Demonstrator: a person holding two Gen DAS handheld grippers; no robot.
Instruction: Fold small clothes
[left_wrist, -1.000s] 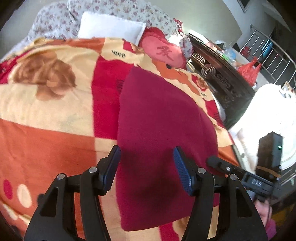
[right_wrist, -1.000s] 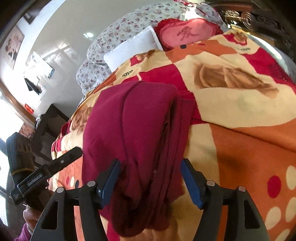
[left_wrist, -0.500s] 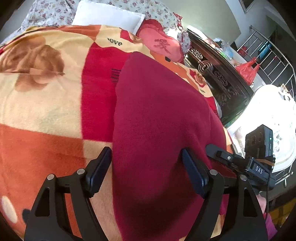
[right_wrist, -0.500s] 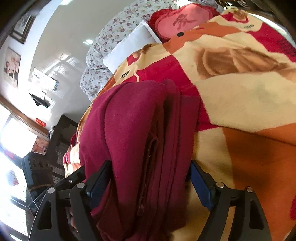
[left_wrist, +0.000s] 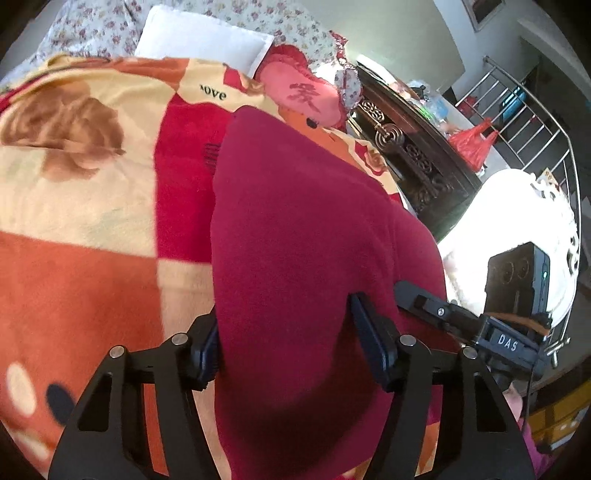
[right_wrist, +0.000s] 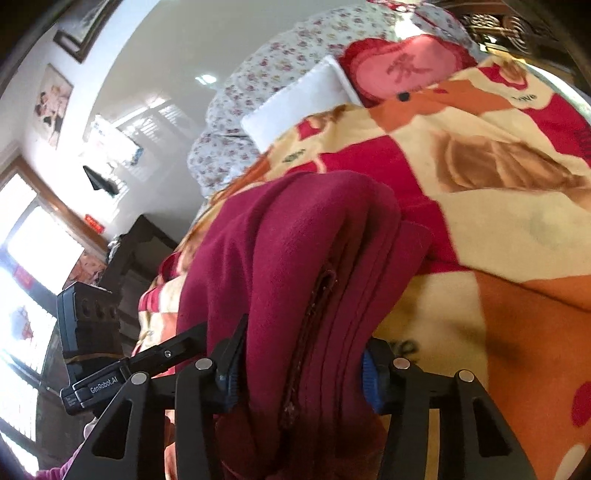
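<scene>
- The dark red fleece garment (left_wrist: 295, 236) is lying folded on the bed, on top of a patterned blanket (left_wrist: 74, 206), and no label or writing is showing on it.
- Its long axis is running from the near edge of the bed, where both grippers are, up toward the pillows, with the far end narrowing in the left wrist view.
- In the right wrist view the garment (right_wrist: 295, 258) is showing several stacked layers along one side, with a zipper seam (right_wrist: 314, 314) running lengthwise between them; the top face is smooth and plain.
- The left gripper (left_wrist: 284, 350) is closing, its blue pads sitting on either side of the garment's near end and touching the cloth.
- The right gripper (right_wrist: 299, 365) is closing too, its pads pressing into the bunched layers of the same near end.
- Each gripper is appearing in the other's view: the one beside the left view is reading "DAS", the one beside the right view "GenRobot.AI".
- The blanket is carrying the word "love" (left_wrist: 212, 94) near its far edge.
- A heart-shaped red pillow (left_wrist: 303, 96) bearing a Chinese character is lying beyond the garment, beside a white pillow (left_wrist: 199, 40).
</scene>
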